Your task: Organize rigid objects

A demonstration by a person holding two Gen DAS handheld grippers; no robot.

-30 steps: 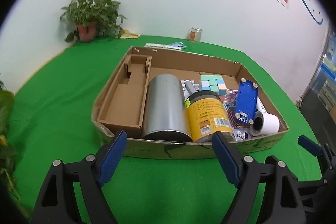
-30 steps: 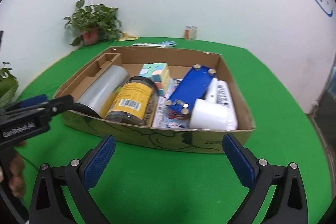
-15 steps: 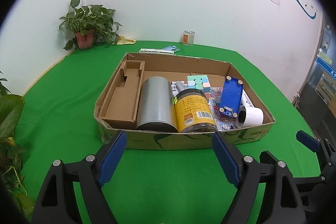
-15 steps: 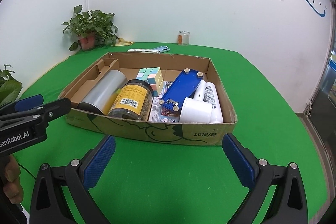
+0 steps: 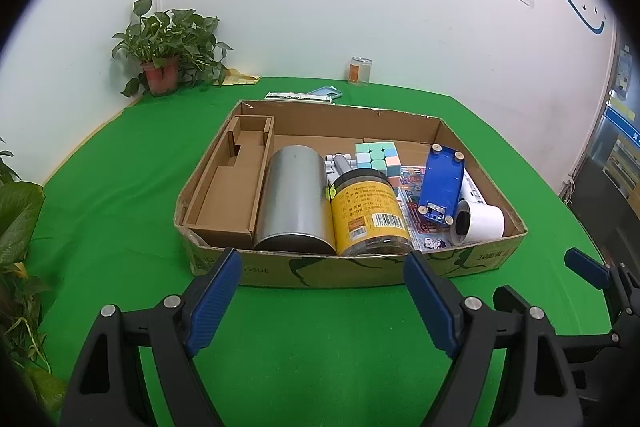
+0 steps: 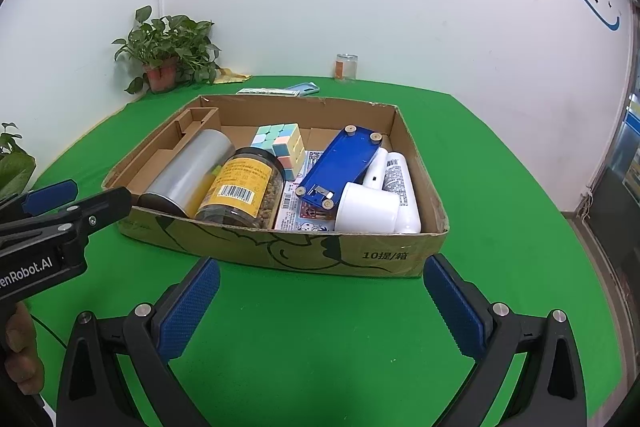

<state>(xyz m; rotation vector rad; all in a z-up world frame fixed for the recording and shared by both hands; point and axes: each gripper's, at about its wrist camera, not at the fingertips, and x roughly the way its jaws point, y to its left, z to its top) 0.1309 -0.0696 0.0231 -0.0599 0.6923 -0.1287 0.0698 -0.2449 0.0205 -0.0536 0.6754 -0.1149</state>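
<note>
- Both your grippers have backed off from the shallow brown cardboard box since a sec ago; it sat closer and bigger in both views then, now more green table cloth shows in front of it. Contents haven't shifted.
- Left gripper: blue pads spread wide, nothing btwn them, hovering over bare cloth just short of the box's near wall.
- Right gripper: same, jaws released and empty, also short of the near wall. No contact w/ anything on either side.
- Task items all sit inside the box: brushed silver metal cylinder lying on its side against the cardboard insert, yellow-label clear plastic jar on its side touching it, so they prob wedge each other vs rolling.
- Pastel puzzle cube sits behind the jar; blue flat plastic device w/ round feet lies upside-down, tilted, leaning across the white plastic bottles, over a printed card.
- Looks like you're holding back, hands free, to survey. Packing seems near done or paused; can't tell which.
- Small glass jar and potted green plant stay well apart at the wall.
</note>
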